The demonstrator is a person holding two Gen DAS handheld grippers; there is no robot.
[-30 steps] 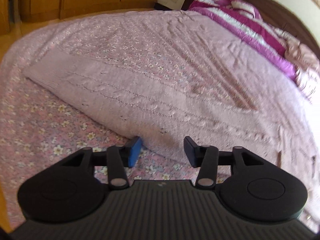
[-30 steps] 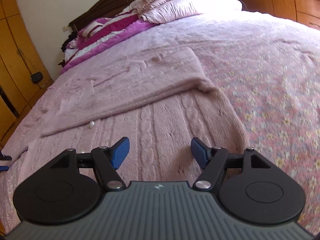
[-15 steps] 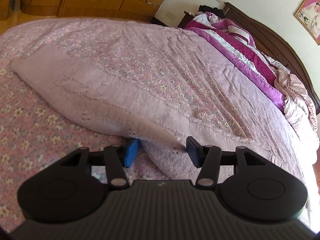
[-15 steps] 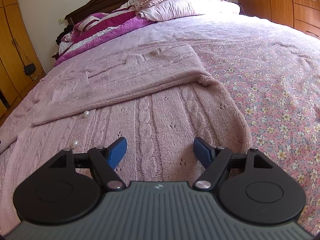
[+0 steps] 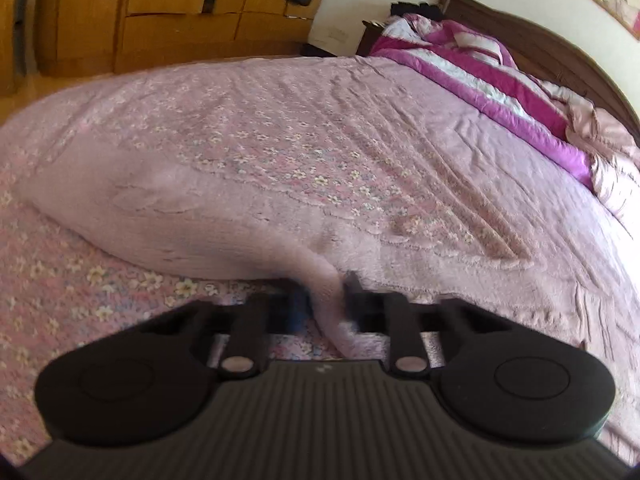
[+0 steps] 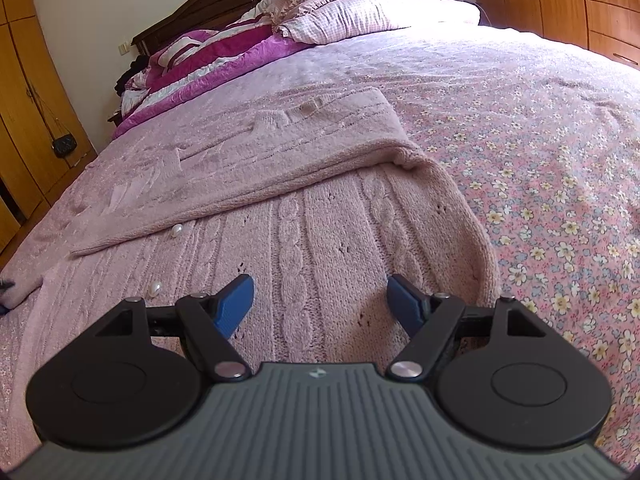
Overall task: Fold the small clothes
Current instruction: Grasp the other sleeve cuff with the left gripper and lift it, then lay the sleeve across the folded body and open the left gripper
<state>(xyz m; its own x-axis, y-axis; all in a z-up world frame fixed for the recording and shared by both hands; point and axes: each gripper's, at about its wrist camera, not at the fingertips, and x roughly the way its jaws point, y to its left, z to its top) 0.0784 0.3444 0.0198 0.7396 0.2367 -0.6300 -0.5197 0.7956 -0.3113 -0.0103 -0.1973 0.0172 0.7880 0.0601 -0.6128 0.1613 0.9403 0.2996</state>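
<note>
A pink cable-knit cardigan with pearl buttons lies flat on the bed, one sleeve folded across its body. In the left wrist view the cardigan stretches away to the left. My left gripper is shut on a pinch of the cardigan's edge and lifts it slightly; the view is blurred. My right gripper is open and empty, hovering just above the cardigan's lower body near its right edge.
The bed has a pink floral cover. A magenta quilt and pillows are piled at the dark headboard. Wooden wardrobes stand beyond the bed's left side, wooden drawers at the right.
My left gripper has closed on the cardigan's edge and raised it a little. My right gripper has stayed open and drawn back slightly along the cardigan.
</note>
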